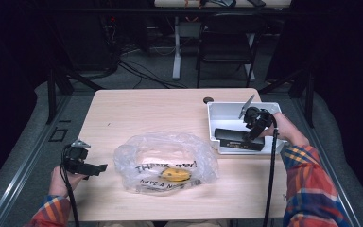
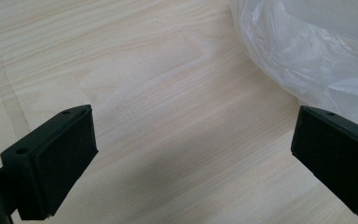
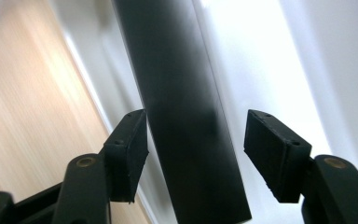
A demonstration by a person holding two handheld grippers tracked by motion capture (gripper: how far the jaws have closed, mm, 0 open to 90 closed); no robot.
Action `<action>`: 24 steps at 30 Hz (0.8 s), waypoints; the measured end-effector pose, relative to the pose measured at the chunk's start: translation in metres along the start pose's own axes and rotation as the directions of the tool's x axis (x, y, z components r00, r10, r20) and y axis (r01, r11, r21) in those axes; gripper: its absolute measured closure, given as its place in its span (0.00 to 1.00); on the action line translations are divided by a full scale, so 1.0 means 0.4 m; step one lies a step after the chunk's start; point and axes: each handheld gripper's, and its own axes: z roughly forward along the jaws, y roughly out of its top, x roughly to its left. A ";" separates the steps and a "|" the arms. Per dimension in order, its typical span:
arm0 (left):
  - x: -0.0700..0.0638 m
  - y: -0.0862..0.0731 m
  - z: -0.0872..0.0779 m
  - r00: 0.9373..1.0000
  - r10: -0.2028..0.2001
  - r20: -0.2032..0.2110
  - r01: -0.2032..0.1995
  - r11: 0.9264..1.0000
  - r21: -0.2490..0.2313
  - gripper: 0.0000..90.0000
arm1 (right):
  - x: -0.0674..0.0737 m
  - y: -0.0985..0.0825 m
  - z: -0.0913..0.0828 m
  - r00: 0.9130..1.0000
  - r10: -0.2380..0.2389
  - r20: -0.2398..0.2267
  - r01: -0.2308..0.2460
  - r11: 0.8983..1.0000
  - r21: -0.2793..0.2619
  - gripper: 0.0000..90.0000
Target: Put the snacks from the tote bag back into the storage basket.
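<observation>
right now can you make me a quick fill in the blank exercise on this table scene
1. The long black box lies inside the white ____.
2. The yellow thing sits inside the clear plastic ____.
3. The right claw has its jaws either side of the black ____, a gap at the right pad.
4. The left claw is ____, with bare table between its jaws.

Missing words: bin; bag; box; open

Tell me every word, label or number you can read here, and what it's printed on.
"THANK YOU" stands in black letters on the clear plastic bag.
A second black line lower on the bag seems to begin "HAVE A N"; the rest is too blurred.
The long black box in the white bin carries pale print too small to read.
</observation>
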 end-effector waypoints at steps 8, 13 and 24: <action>0.007 0.002 0.001 1.000 -0.002 0.009 0.003 1.000 -0.014 0.00 | 0.044 0.050 -0.051 0.982 0.183 0.051 -0.171 0.968 -0.186 0.70; 0.007 0.005 -0.003 1.000 0.006 0.018 -0.005 1.000 -0.022 0.00 | 0.062 0.079 -0.049 0.946 0.320 0.040 -0.300 0.918 -0.258 0.81; 0.004 0.008 -0.004 1.000 0.017 0.026 -0.016 1.000 -0.026 0.00 | 0.093 0.159 0.032 0.876 0.472 0.093 -0.430 0.855 -0.291 0.98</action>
